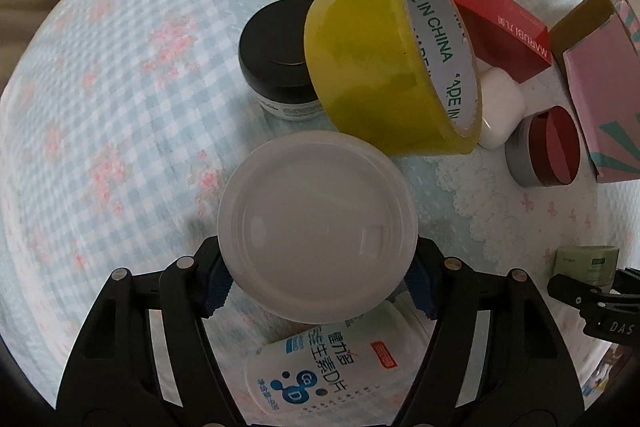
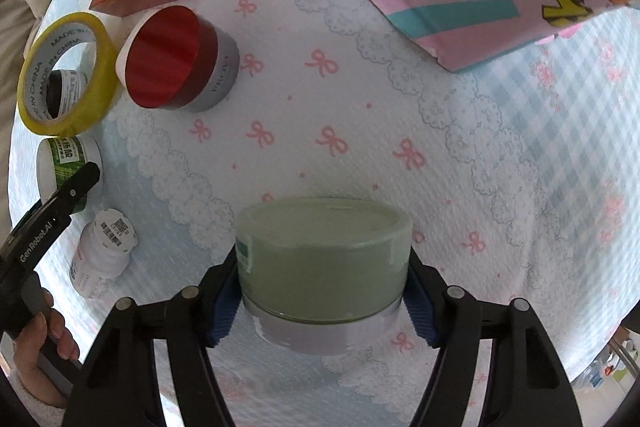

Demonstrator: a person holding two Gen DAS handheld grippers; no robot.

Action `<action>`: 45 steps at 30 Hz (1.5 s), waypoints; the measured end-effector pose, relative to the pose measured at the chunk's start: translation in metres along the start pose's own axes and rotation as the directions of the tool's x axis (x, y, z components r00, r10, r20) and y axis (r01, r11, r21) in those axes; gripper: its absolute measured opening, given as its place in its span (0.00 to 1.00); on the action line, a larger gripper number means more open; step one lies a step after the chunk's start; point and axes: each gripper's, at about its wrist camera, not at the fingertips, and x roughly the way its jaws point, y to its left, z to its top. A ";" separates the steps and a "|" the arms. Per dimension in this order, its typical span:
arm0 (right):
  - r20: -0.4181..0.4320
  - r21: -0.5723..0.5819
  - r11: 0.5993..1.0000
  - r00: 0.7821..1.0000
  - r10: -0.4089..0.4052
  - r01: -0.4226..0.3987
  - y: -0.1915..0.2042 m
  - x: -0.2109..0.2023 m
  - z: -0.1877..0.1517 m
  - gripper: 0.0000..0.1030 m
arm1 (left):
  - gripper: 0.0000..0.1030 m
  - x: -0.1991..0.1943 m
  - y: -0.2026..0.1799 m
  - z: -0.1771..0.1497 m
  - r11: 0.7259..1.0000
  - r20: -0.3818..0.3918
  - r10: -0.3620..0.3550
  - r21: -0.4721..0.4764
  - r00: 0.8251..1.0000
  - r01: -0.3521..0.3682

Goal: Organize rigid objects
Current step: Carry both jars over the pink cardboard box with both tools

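A: Both busy? Left tongs (image 1: 316, 287) pinch the white jar (image 1: 318, 231), upright over the bedspread (image 1: 120, 107).
B: Yep, right tongs (image 2: 324, 303) clamp the green jar (image 2: 324, 259); the cluster by the tape roll (image 2: 68, 71) lies forward-left, nearer the left hand.

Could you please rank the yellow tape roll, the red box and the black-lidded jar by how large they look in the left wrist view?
1. Yellow tape roll, though it sits nearest the camera.
2. Red box, partly hidden behind the tape.
3. Black-lidded jar.
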 end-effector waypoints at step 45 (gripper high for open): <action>0.358 -0.465 0.884 0.923 0.140 0.046 -0.076 -0.327 0.039 0.64 | 0.66 -0.304 -0.230 0.007 0.990 0.373 -0.040 -0.108 0.927 0.086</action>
